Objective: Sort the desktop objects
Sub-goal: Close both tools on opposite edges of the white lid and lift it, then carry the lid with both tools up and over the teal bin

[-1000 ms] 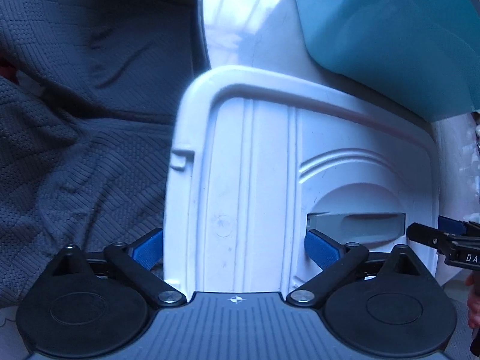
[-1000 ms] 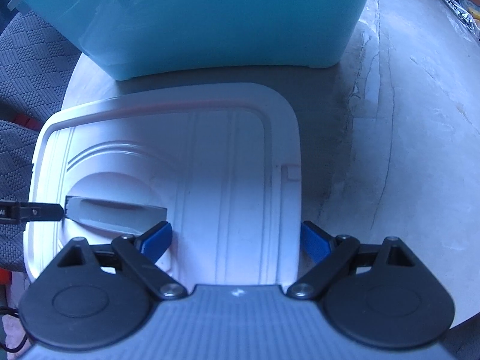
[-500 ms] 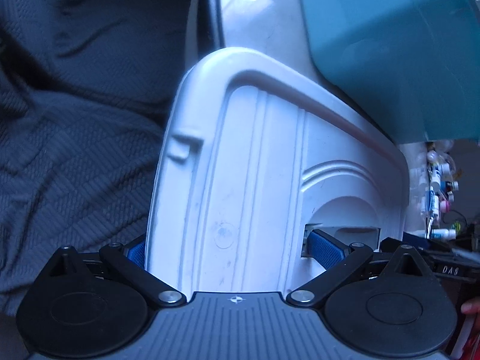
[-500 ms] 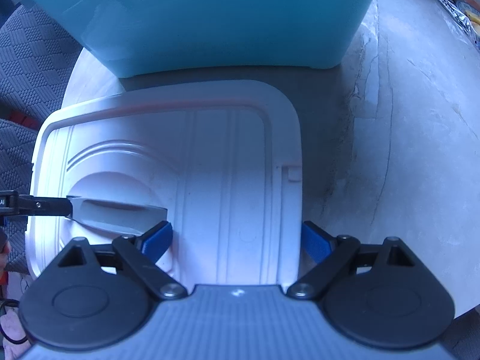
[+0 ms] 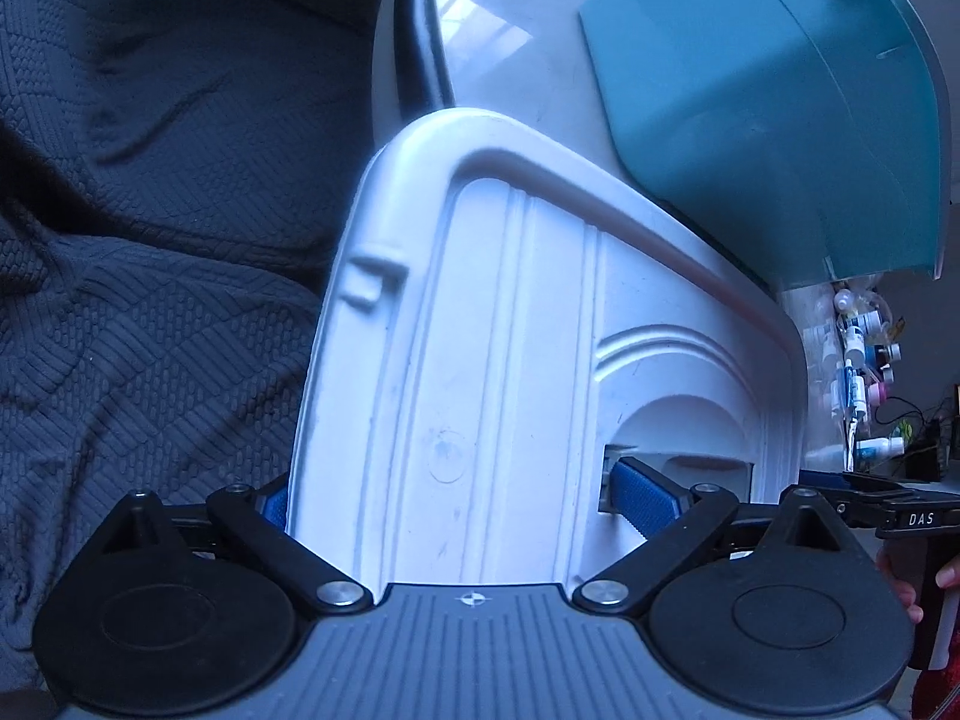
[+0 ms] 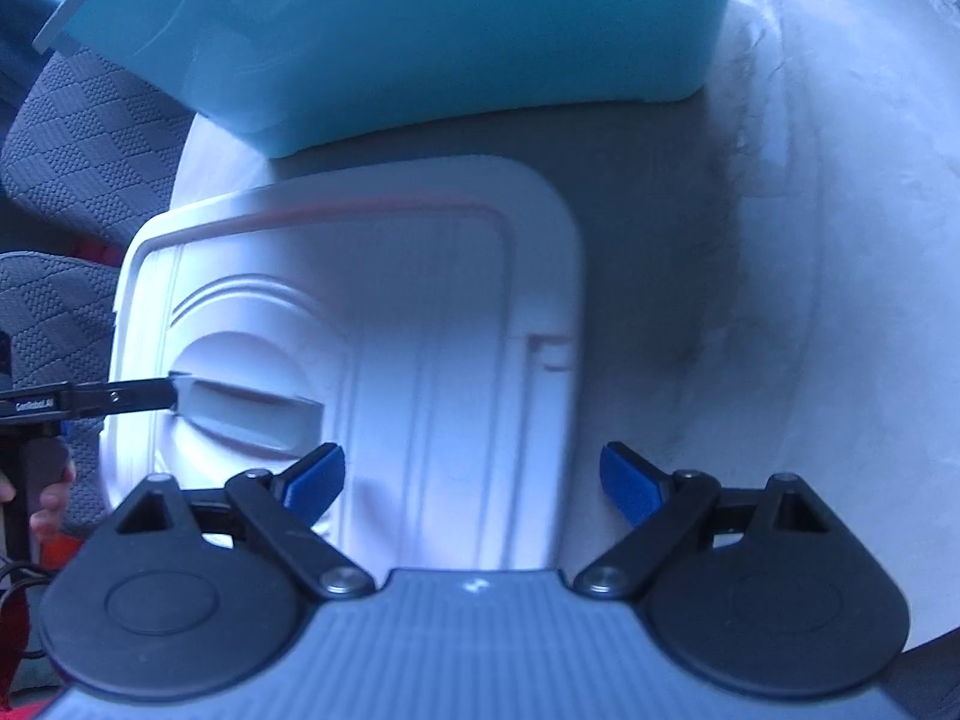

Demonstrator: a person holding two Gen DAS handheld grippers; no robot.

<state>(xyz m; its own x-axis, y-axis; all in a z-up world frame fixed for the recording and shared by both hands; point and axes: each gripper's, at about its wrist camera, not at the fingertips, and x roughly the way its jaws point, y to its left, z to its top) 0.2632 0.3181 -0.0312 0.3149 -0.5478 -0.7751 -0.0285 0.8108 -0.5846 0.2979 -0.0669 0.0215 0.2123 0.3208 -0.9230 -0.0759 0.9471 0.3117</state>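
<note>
A white plastic box lid (image 5: 510, 372) with a recessed handle slot fills both views (image 6: 372, 312). My left gripper (image 5: 462, 492) is shut on the lid's left half: one blue pad sits in the handle slot, the other on the lid's outer edge. My right gripper (image 6: 474, 474) is shut on the lid's right half, one blue pad by the slot and one on the right edge. The lid is lifted and tilted above the pale table (image 6: 780, 240). The teal storage box (image 6: 420, 18) stands right behind it and also shows in the left wrist view (image 5: 768, 108).
A dark grey quilted cover (image 5: 150, 240) lies to the left of the table. Several small bottles and tubes (image 5: 858, 360) crowd the far right. The other gripper's black finger (image 6: 114, 399) reaches into the lid's slot.
Both grippers have raised the lid off the table and tilted it. The teal box now sits lower relative to the lid, and the bottles at far right have come into view.
</note>
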